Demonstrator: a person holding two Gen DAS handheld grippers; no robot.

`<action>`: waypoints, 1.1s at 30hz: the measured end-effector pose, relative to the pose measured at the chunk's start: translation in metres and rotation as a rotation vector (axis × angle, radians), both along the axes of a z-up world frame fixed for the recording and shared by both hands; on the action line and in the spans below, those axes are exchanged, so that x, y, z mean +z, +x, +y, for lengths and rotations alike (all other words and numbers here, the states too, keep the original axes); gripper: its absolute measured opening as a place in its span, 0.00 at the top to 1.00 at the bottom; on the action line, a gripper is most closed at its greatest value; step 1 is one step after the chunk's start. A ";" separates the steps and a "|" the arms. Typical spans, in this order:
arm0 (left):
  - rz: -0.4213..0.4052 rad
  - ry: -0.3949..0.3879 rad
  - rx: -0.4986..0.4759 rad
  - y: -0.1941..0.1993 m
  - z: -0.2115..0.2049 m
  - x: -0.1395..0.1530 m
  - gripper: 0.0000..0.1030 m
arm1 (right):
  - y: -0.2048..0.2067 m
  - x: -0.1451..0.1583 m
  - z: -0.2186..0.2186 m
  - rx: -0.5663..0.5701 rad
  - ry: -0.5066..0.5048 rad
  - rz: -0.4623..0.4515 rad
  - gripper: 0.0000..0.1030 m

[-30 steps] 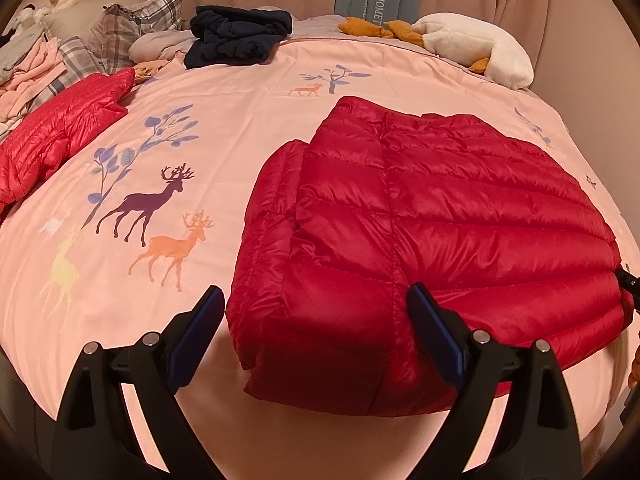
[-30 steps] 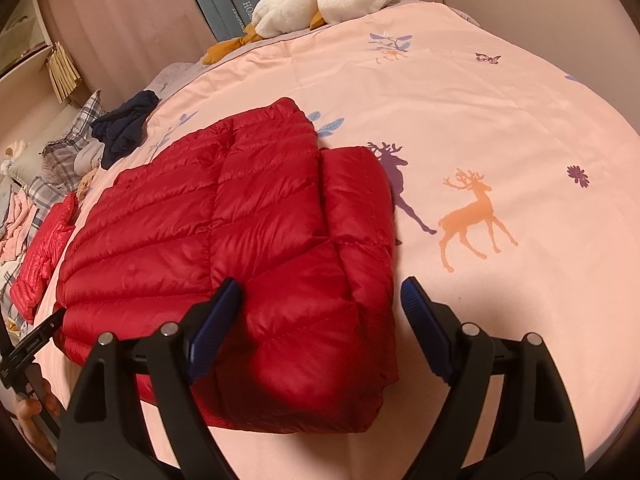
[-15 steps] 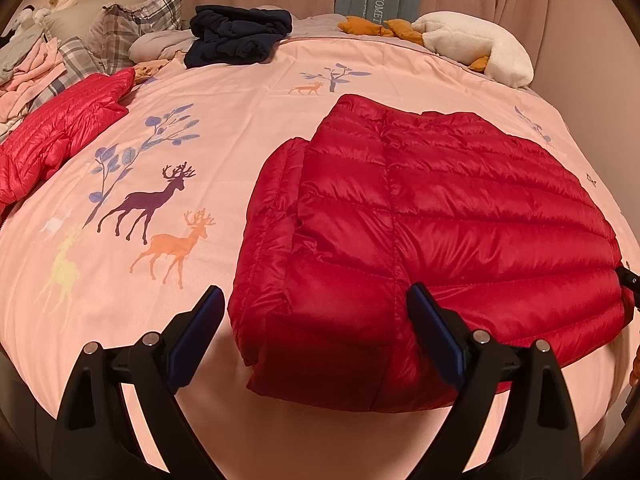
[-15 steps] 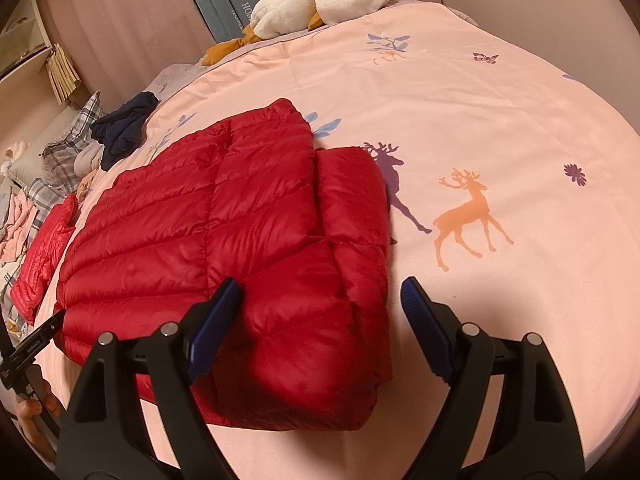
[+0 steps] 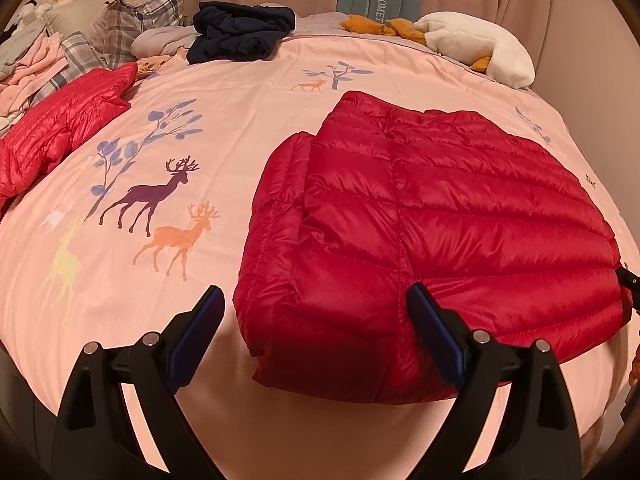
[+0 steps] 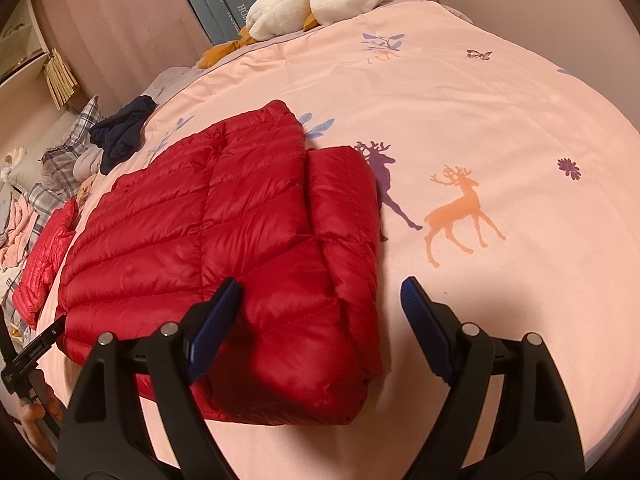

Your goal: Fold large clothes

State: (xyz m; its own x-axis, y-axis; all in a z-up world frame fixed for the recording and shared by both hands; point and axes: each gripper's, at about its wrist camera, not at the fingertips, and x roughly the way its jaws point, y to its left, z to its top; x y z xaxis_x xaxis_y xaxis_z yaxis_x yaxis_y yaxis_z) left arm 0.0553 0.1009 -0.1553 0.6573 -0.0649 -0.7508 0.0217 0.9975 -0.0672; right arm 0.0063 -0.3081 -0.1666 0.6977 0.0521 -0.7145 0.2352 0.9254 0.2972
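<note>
A dark red quilted down jacket (image 5: 440, 216) lies folded flat on the pink deer-print bed cover (image 5: 168, 128). It also shows in the right wrist view (image 6: 224, 232). My left gripper (image 5: 316, 332) is open and empty, its jaws standing wide over the jacket's near left corner. My right gripper (image 6: 320, 324) is open and empty over the jacket's near right corner. The left gripper's tip (image 6: 36, 348) shows at the jacket's far edge in the right wrist view.
A second, brighter red jacket (image 5: 60, 128) lies at the left edge. A dark navy garment (image 5: 240, 32), plaid pillows (image 5: 132, 28) and pink clothes (image 5: 28, 72) sit at the back left. A white plush toy (image 5: 480, 44) lies at the head of the bed.
Both grippers have drawn back very slightly from the jacket, staying open. The jacket has not moved.
</note>
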 end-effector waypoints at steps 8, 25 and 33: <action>0.000 -0.001 0.000 -0.001 0.001 -0.001 0.10 | 0.000 0.000 0.000 0.000 -0.001 0.000 0.19; 0.001 0.005 0.006 -0.008 0.005 -0.002 0.10 | -0.009 0.001 -0.005 -0.009 -0.009 -0.004 0.19; 0.004 0.016 0.010 -0.012 0.005 -0.001 0.10 | -0.016 0.002 -0.007 -0.016 -0.010 -0.002 0.19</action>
